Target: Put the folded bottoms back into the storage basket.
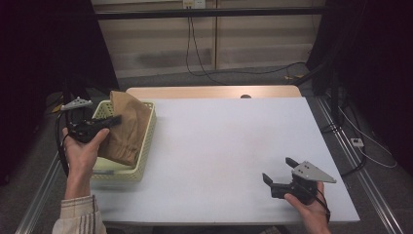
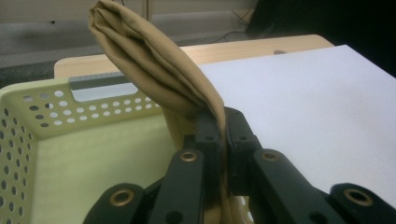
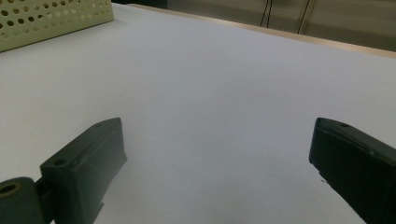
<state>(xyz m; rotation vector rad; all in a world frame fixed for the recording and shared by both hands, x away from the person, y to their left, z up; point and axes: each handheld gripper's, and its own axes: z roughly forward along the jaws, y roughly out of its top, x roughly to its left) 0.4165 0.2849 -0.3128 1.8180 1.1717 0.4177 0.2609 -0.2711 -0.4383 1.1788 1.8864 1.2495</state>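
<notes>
I note a white table top [image 1: 219,151], a bare wooden strip [image 1: 209,92] along its far edge, black cables [image 1: 204,68] on the grey floor beyond it, pale wall panels [image 1: 243,39] behind.

One tan cloth [image 1: 125,127], folded. One pale yellow-green perforated basket [image 1: 146,146]. One table [image 1: 219,146] with a white top. Two black two-jaw grippers: one left gripper [image 1: 114,119], one right gripper [image 1: 278,170]. Two hands: one left hand [image 1: 85,146], one right hand [image 1: 309,202].
</notes>
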